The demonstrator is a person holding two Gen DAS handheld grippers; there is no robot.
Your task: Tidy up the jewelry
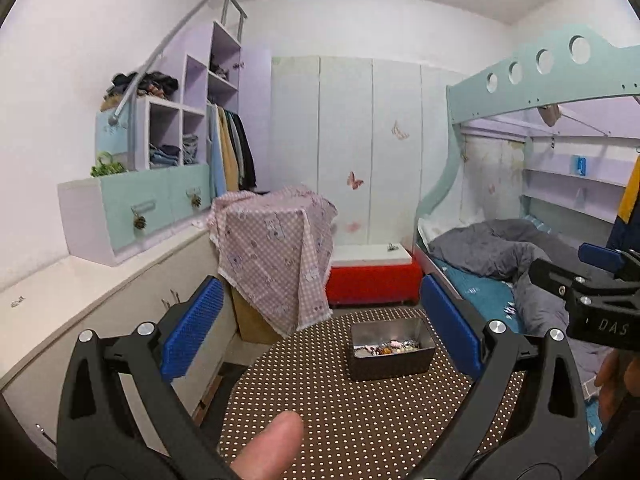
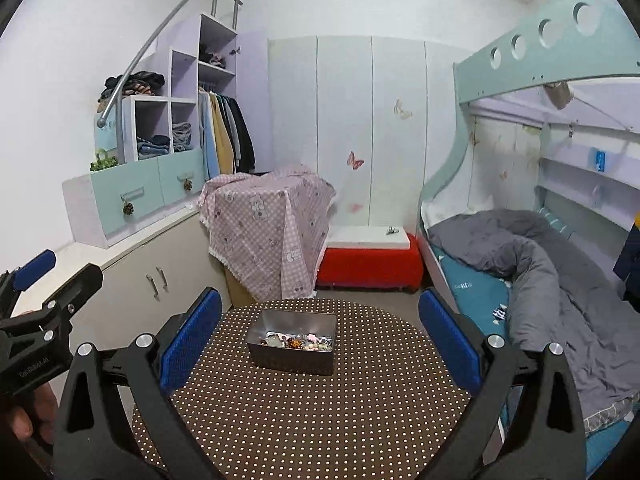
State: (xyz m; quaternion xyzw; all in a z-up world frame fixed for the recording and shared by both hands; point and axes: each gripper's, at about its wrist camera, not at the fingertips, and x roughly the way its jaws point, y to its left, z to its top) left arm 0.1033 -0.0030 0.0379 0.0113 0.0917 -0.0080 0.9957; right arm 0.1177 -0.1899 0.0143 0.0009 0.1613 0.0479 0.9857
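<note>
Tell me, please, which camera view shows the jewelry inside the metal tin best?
The right wrist view. The jewelry lies near the picture's middle, and the metal tin shows its inside more openly. In the left wrist view the jewelry is only a thin strip behind the tin's near wall.

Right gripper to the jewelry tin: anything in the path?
Nothing visible. The right gripper is open and faces the metal tin, with only bare polka-dot table between them. The tin is lidless, with jewelry exposed. The left gripper is off to the side.
</note>
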